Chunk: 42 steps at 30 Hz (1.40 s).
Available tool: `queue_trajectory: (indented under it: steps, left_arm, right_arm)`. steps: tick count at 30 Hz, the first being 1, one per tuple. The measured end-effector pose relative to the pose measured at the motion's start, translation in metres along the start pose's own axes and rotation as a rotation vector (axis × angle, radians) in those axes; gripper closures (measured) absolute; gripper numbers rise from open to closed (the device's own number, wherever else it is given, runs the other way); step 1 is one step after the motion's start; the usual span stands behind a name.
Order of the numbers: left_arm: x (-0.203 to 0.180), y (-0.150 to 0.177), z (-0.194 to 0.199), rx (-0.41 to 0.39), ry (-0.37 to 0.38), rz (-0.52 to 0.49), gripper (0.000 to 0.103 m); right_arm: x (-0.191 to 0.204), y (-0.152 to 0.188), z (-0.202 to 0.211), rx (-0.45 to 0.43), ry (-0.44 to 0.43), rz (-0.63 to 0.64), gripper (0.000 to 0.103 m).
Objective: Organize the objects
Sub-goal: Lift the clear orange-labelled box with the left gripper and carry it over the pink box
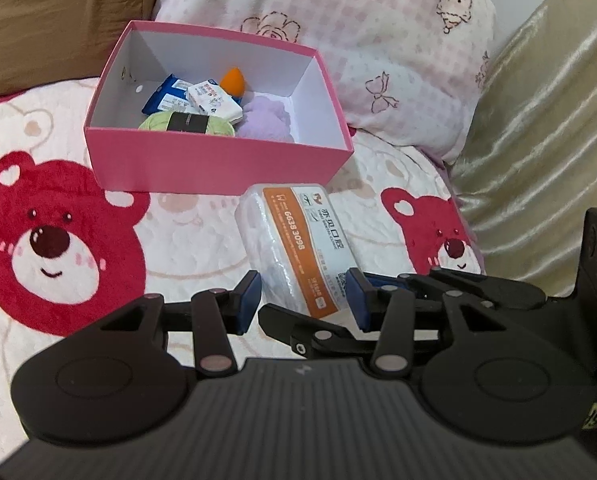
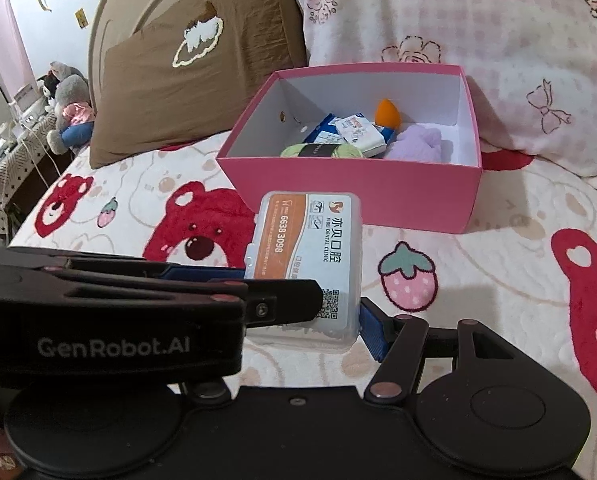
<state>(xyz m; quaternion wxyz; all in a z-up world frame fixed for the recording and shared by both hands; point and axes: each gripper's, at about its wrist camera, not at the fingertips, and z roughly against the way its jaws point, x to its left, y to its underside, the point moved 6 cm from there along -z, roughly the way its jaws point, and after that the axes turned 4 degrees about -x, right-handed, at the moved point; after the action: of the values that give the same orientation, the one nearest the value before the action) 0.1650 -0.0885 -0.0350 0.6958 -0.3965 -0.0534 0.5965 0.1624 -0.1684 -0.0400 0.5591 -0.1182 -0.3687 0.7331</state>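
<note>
A clear plastic box with an orange and white dental-clinic label (image 1: pixel 298 246) (image 2: pixel 312 252) lies on the bear-print bedspread just in front of a pink cardboard box (image 1: pixel 218 168) (image 2: pixel 350 196). Both grippers meet at its near end. My left gripper (image 1: pixel 304 300) has its blue pads on either side of the box, close to its sides. My right gripper (image 2: pixel 302 300) also straddles it, with the left gripper's finger (image 2: pixel 282 304) crossing in front. The pink box holds green yarn (image 1: pixel 186 124), a purple fluffy item (image 1: pixel 264 118), an orange sponge (image 1: pixel 234 80) and small packets (image 1: pixel 214 102).
A brown pillow (image 2: pixel 194 76) and a pink patterned quilt (image 1: pixel 378 48) lie behind the pink box. A gold curtain (image 1: pixel 538 140) hangs at the right. Plush toys (image 2: pixel 68 108) and a side table stand beyond the bed's left edge.
</note>
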Motion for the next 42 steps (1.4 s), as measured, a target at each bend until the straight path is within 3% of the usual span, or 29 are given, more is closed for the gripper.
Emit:
queue_trajectory:
  steps: [12,19,27,31,34,42]
  left_arm:
    - [-0.018,-0.062,0.022,-0.025,-0.027,-0.048,0.059]
    - [-0.015,-0.113,0.02,-0.063,-0.007,-0.008,0.059]
    - [-0.008,-0.166,-0.008,-0.126,-0.006,-0.026,0.059]
    - [0.002,-0.189,-0.031,-0.12,0.035,-0.009,0.059]
    - [0.006,-0.195,-0.05,-0.097,0.015,-0.042,0.059]
    - [0.026,-0.193,-0.111,-0.054,0.024,-0.014,0.059]
  right_arm:
    - [0.005,-0.05,0.021,-0.05,-0.034,-0.038,0.036]
    - [0.003,-0.095,0.023,-0.1,-0.016,-0.043,0.036]
    - [-0.01,-0.148,0.001,-0.147,0.036,-0.048,0.036]
    - [-0.02,-0.169,-0.018,-0.162,0.059,-0.043,0.037]
    - [-0.025,-0.172,-0.031,-0.211,0.095,-0.07,0.036]
    - [-0.063,-0.167,-0.082,-0.211,0.042,-0.112,0.036]
